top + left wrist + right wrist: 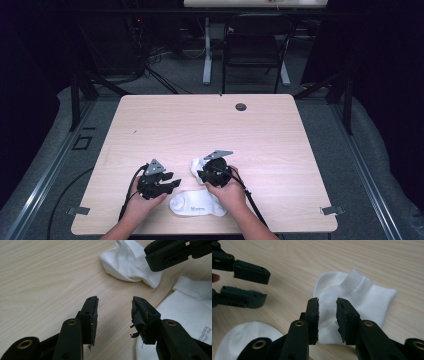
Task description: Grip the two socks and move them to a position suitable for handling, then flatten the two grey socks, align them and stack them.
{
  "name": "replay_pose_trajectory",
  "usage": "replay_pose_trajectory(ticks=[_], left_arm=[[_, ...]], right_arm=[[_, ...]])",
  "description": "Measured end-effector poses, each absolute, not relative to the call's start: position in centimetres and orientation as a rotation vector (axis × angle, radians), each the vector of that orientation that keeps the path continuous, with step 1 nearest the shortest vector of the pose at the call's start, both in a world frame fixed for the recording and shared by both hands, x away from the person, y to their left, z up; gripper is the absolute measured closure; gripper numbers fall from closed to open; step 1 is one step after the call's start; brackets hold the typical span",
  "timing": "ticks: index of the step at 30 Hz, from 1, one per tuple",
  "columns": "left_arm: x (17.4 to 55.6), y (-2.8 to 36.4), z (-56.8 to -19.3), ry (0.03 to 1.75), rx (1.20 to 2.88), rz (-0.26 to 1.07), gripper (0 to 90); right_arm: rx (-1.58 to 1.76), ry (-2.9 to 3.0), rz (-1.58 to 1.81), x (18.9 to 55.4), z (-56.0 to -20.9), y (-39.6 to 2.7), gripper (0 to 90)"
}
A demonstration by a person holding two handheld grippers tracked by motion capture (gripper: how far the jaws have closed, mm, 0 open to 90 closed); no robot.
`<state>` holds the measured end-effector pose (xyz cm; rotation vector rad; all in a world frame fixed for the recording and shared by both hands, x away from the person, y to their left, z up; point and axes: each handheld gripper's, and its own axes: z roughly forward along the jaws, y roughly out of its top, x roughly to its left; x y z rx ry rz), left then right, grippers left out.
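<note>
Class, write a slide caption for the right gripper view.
Right gripper poised open over a white sock on the wooden table.

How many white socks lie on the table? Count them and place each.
2. One sock lies flat at the near edge between the hands; the other sock is under the right gripper.

A pale wooden counter (260,130) has a small round grommet hole (241,106) near its far edge. Beyond it a black chair (252,47) stands beside a white desk leg (207,52) on grey floor (320,125).
</note>
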<state>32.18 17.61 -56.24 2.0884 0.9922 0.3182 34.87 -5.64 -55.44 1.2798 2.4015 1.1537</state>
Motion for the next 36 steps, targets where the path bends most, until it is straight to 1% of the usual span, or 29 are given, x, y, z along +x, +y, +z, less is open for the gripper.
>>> replay_pose_trajectory(ticks=[4, 7, 10, 12, 13, 14, 23, 28, 33, 34, 36], left_arm=[[32.2, 17.8, -56.2, 0.991, 2.089, 0.329, 56.1], [32.2, 17.9, -56.2, 0.995, 2.084, 0.334, 56.2], [32.2, 18.0, -56.1, 1.001, 2.079, 0.33, 56.0], [32.2, 18.1, -56.0, 0.997, 2.078, 0.332, 55.9], [32.2, 18.1, -56.0, 0.997, 2.074, 0.33, 55.8], [32.2, 18.2, -56.0, 1.0, 2.071, 0.33, 55.8], [33.0, 17.9, -55.7, 1.018, 2.051, 0.322, 55.4], [34.1, 16.4, -55.3, 1.022, 2.043, 0.326, 55.5], [35.4, 14.5, -55.2, 1.029, 2.06, 0.366, 55.8], [35.6, 14.1, -55.2, 1.029, 2.064, 0.363, 56.9], [35.9, 13.6, -55.0, 1.018, 2.068, 0.384, 63.5]], right_arm=[[1.235, 2.443, 1.131, 34.8, -55.5, -4.5, 64.3], [1.177, 2.428, 1.059, 34.5, -56.0, -3.6, 63.9], [1.171, 2.444, 0.97, 34.5, -56.4, -3.4, 74.7], [1.186, 2.442, 0.981, 34.5, -56.3, -3.5, 85.4], [1.189, 2.437, 0.988, 34.4, -56.2, -3.6, 88.7], [1.192, 2.42, 1.0, 34.3, -56.1, -3.5, 89.6], [1.23, 2.384, 1.092, 34.1, -54.8, -4.4, 90.0], [1.251, 2.365, 1.122, 33.9, -54.5, -5.0, 90.0], [1.243, 2.37, 1.131, 33.8, -54.1, -5.4, 90.0], [1.246, 2.365, 1.136, 33.7, -54.1, -5.4, 90.0], [1.245, 2.352, 1.153, 33.6, -54.1, -5.6, 90.0]])
